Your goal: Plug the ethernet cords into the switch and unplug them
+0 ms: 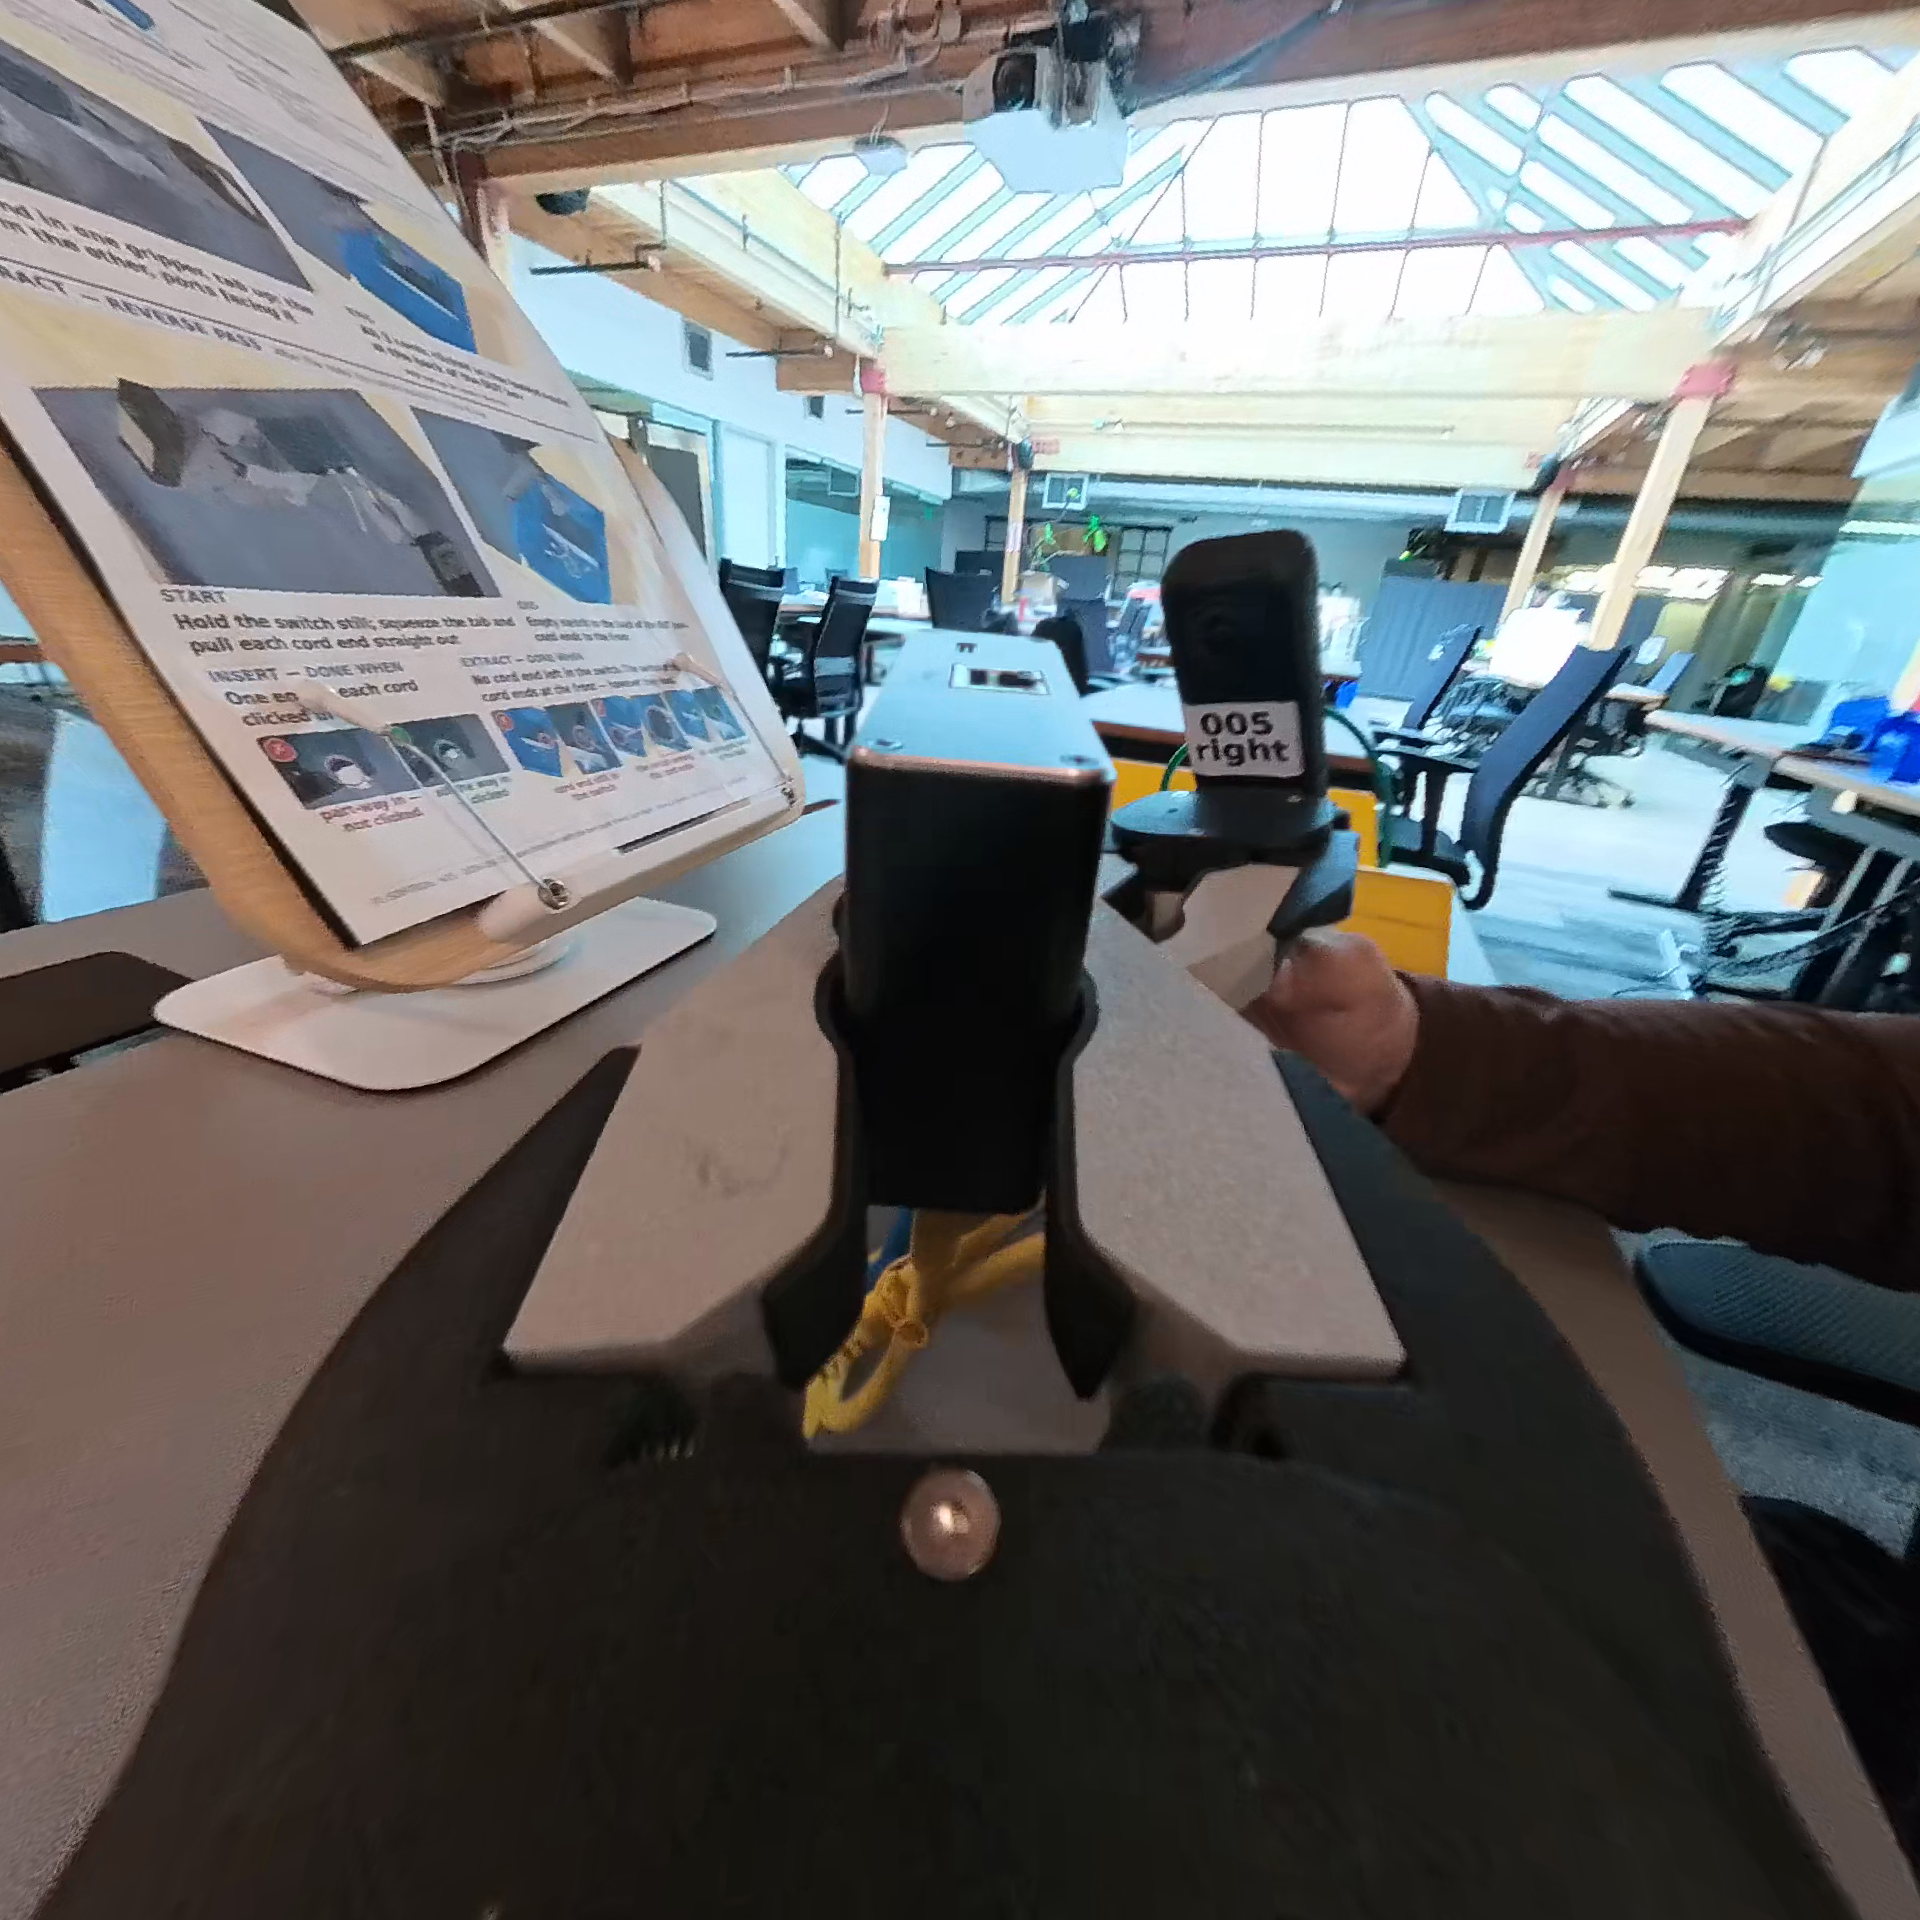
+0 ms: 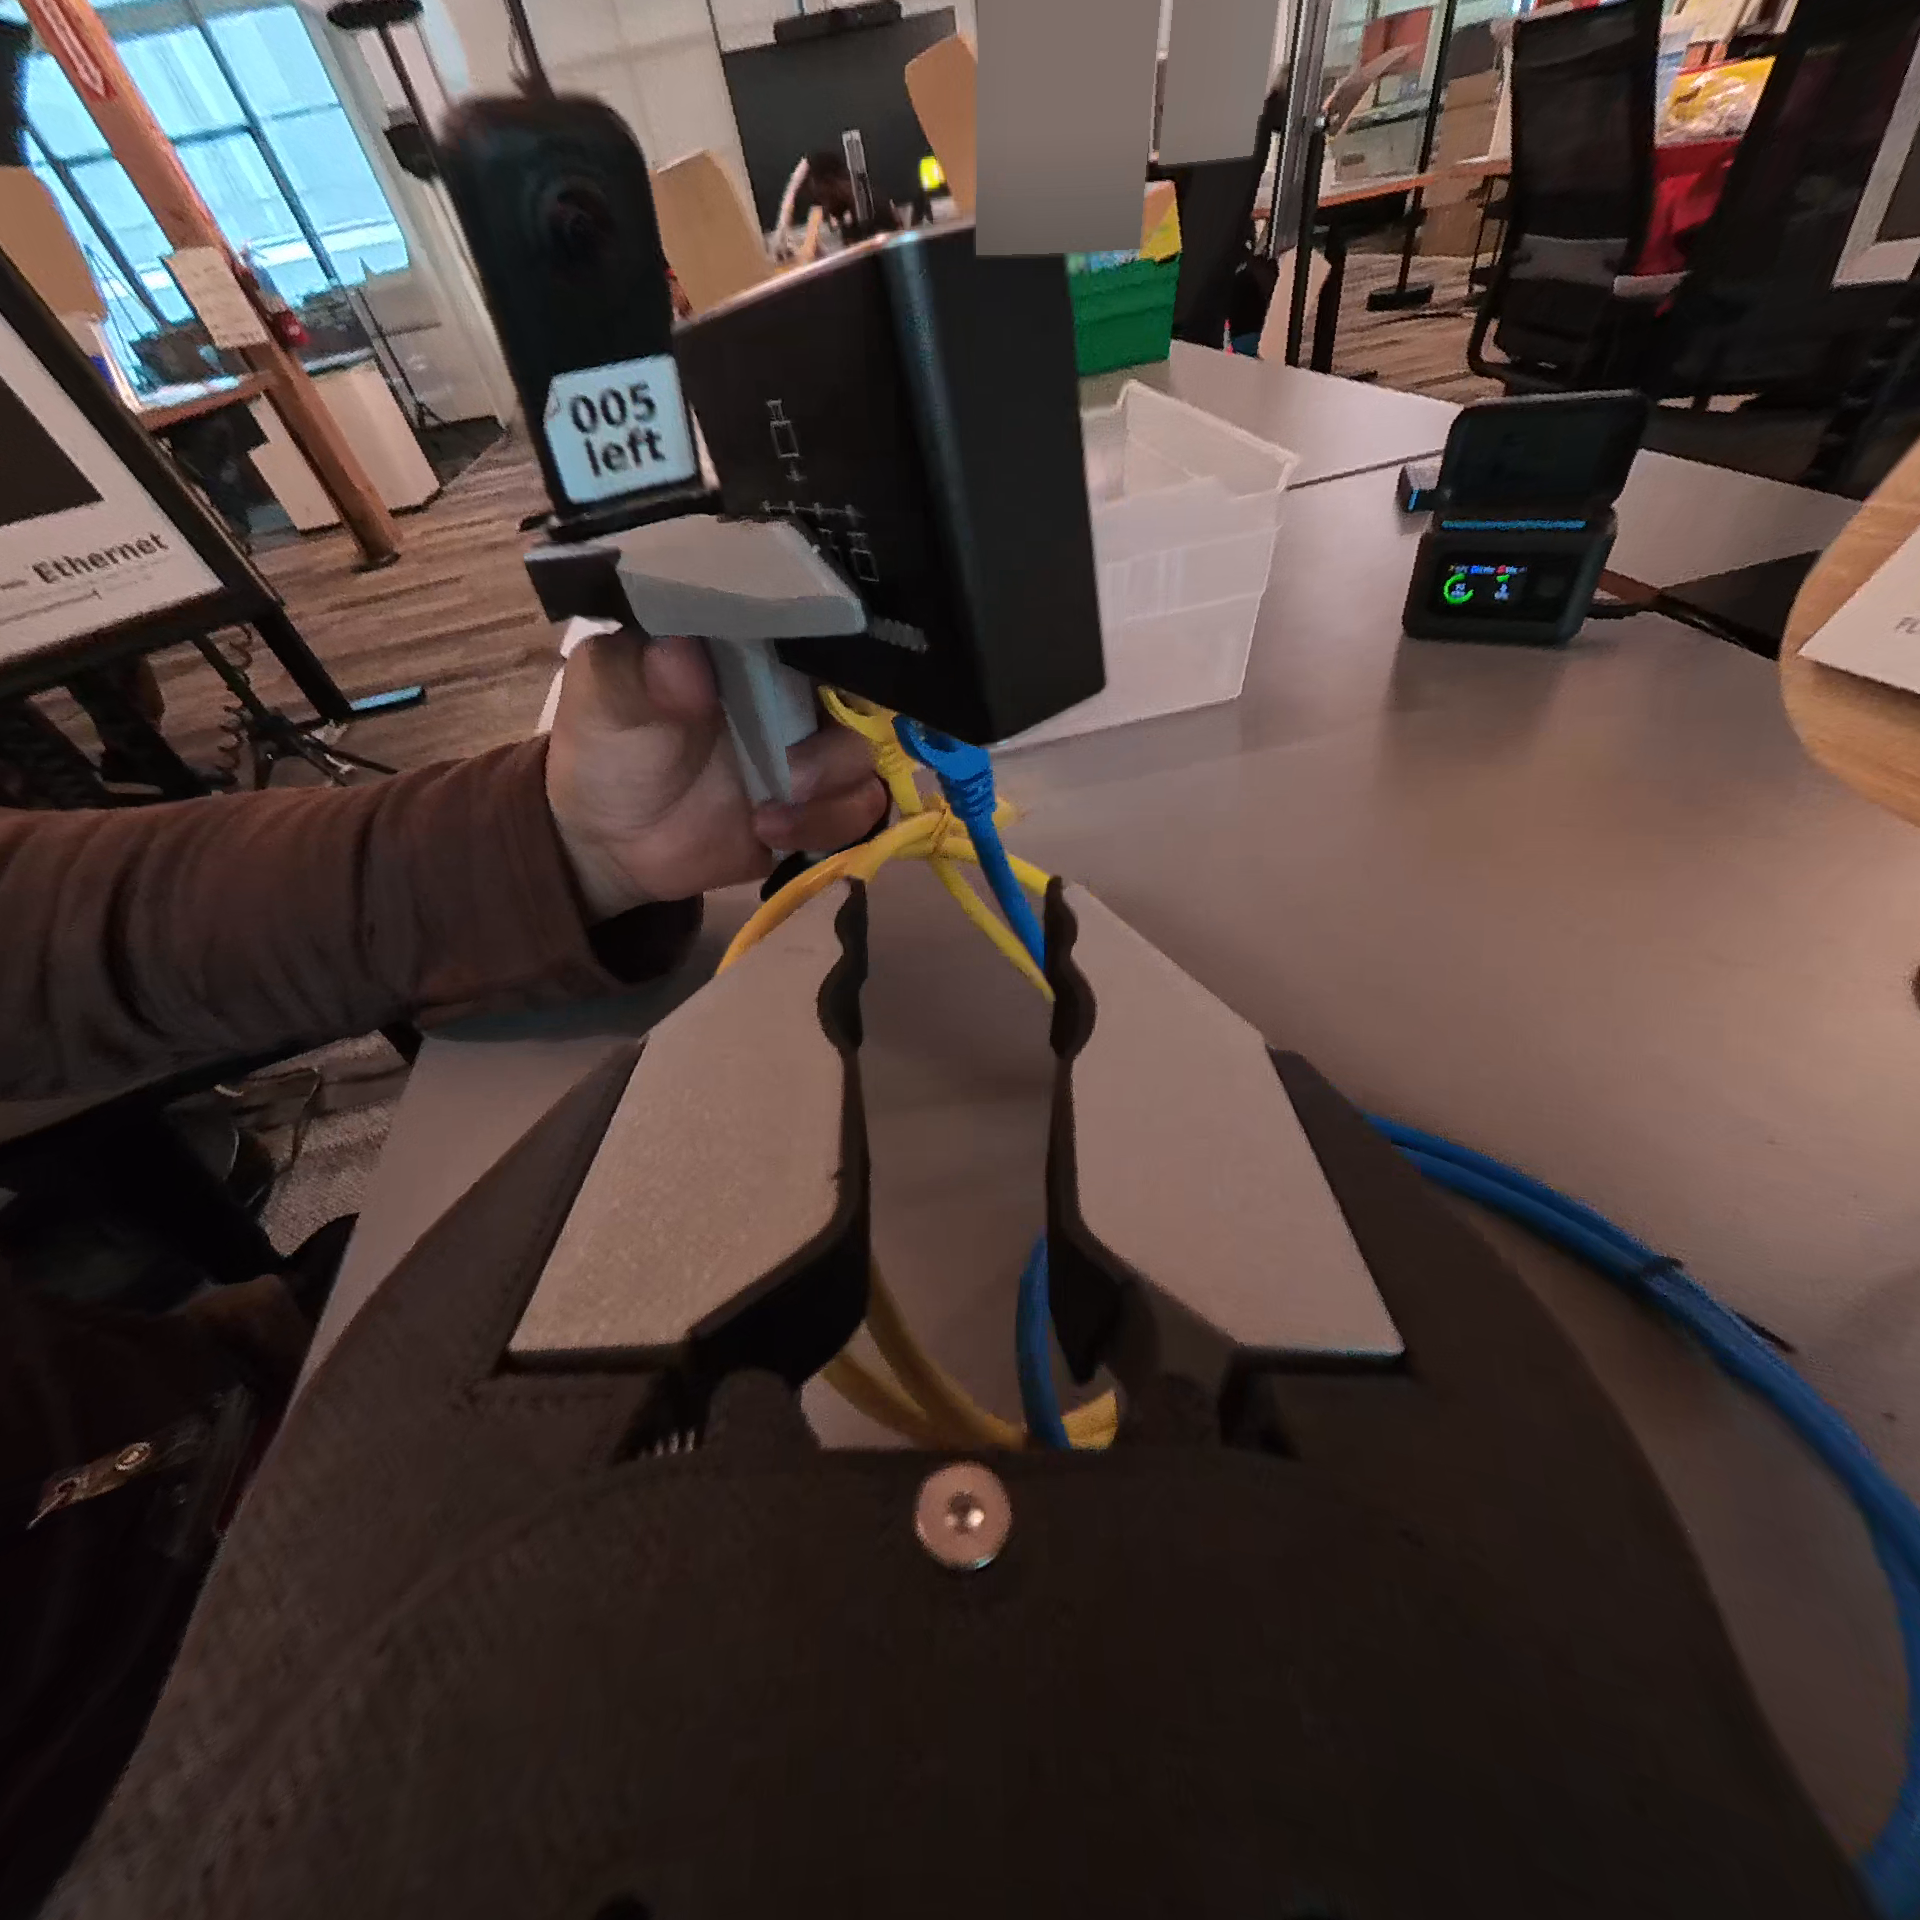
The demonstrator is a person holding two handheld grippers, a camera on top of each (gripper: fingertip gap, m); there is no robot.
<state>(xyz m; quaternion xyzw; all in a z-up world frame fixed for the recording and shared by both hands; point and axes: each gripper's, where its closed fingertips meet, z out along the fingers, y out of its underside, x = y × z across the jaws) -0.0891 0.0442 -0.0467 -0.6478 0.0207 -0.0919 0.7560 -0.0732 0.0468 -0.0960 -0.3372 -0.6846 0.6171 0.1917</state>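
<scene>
My left gripper (image 1: 961, 1003) is shut on the black switch (image 1: 966, 987) and holds it upright above the grey table (image 1: 260, 1195). In the right wrist view the switch (image 2: 914, 468) hangs in the air, with a yellow cord (image 2: 873, 727) and a blue cord (image 2: 951, 769) plugged into its underside. The cords trail down to the table. My right gripper (image 2: 954, 904) is open and empty, just below the switch, with the cords running under and between its fingers. It also shows in the left wrist view (image 1: 1231, 904), to the right of the switch.
An instruction sheet on a wooden stand (image 1: 343, 582) stands at the left. A clear plastic bin (image 2: 1174, 540) and a small black device with a lit screen (image 2: 1507, 551) sit on the table (image 2: 1455, 883). More blue cable (image 2: 1714, 1340) lies at the right.
</scene>
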